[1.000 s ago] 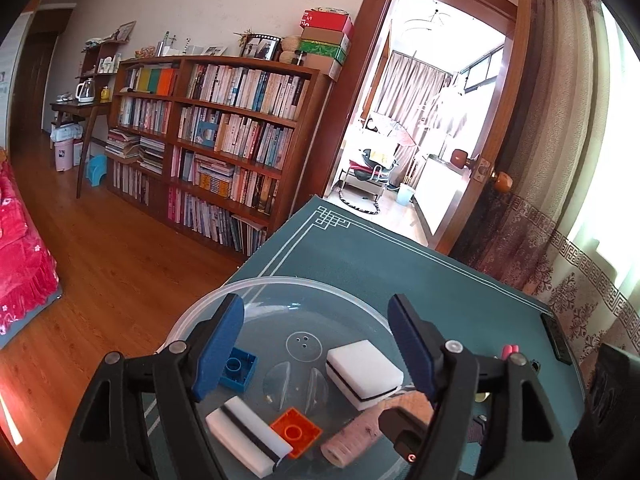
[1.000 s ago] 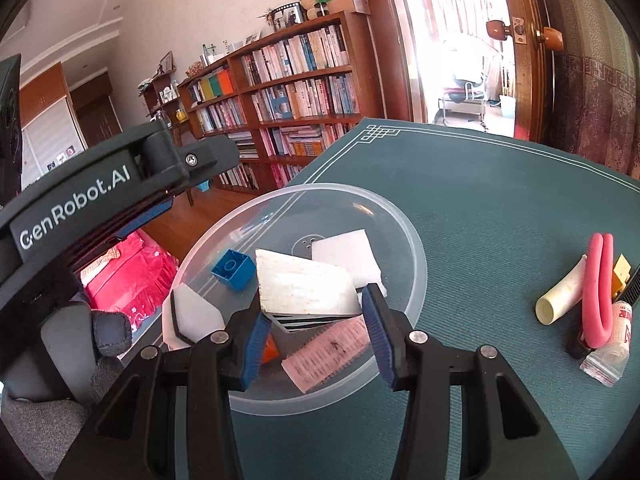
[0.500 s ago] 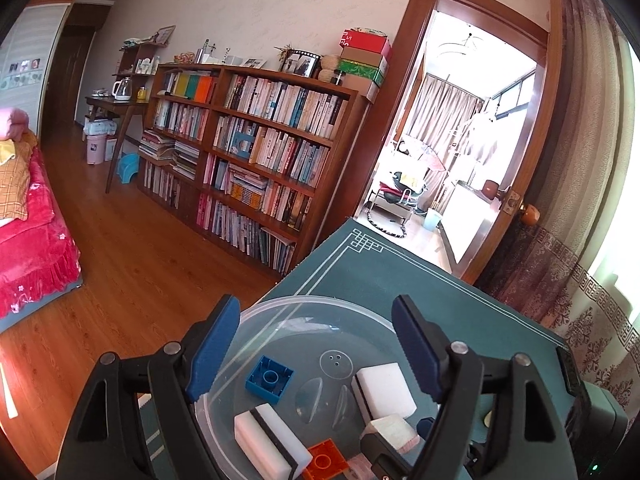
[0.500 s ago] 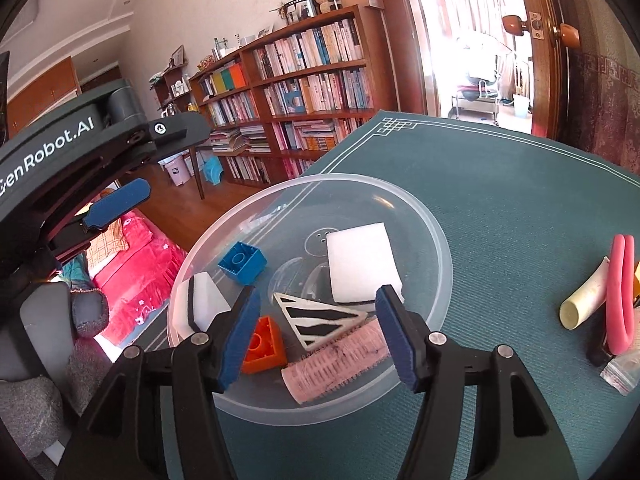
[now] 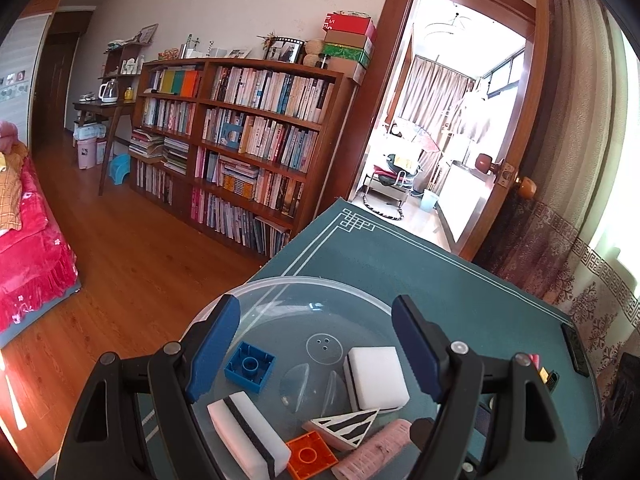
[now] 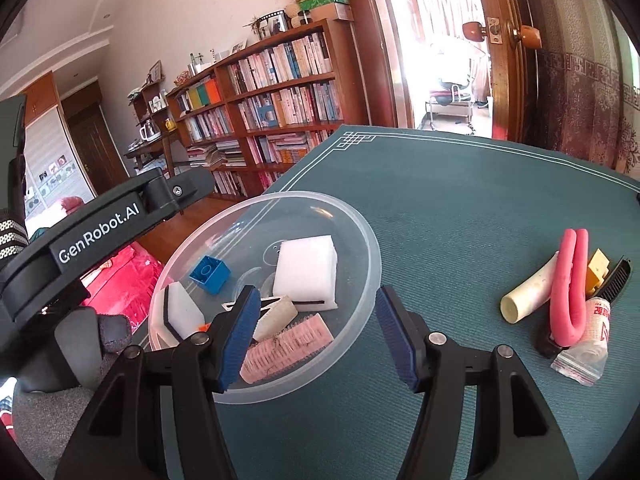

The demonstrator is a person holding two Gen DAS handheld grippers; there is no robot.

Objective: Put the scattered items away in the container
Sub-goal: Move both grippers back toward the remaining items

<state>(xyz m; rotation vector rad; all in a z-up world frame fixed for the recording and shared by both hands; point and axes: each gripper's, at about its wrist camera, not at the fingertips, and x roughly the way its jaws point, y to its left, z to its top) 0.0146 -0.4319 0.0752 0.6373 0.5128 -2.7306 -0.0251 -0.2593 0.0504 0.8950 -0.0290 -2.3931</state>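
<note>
A clear plastic bowl (image 5: 304,280) stands near the left edge of the green table (image 6: 460,200). In it lie a blue brick (image 5: 250,366), a white sponge (image 5: 378,378), a white and black sponge (image 5: 248,440), an orange brick (image 5: 310,456), a striped triangular block (image 5: 348,426) and a pink brush (image 5: 376,452). My left gripper (image 5: 316,344) hangs open over the bowl, holding nothing. My right gripper (image 6: 318,332) is open and empty above the bowl's (image 6: 360,232) near right rim. To its right lie a pink bent tube (image 6: 568,284), a cream cylinder (image 6: 528,296), a yellow piece (image 6: 598,266), a black comb (image 6: 616,276) and a small plastic bag (image 6: 592,344).
The left gripper's body (image 6: 100,232) reaches in over the bowl's left side. The table's left edge drops to a wooden floor (image 5: 120,260), with a bookshelf (image 5: 240,140) and an open door (image 5: 516,184) beyond. A dark flat object (image 5: 574,348) lies at the table's right edge.
The right gripper opened, left the striped triangular block in the bowl and drew back to the right. The left gripper rose a little and stayed open.
</note>
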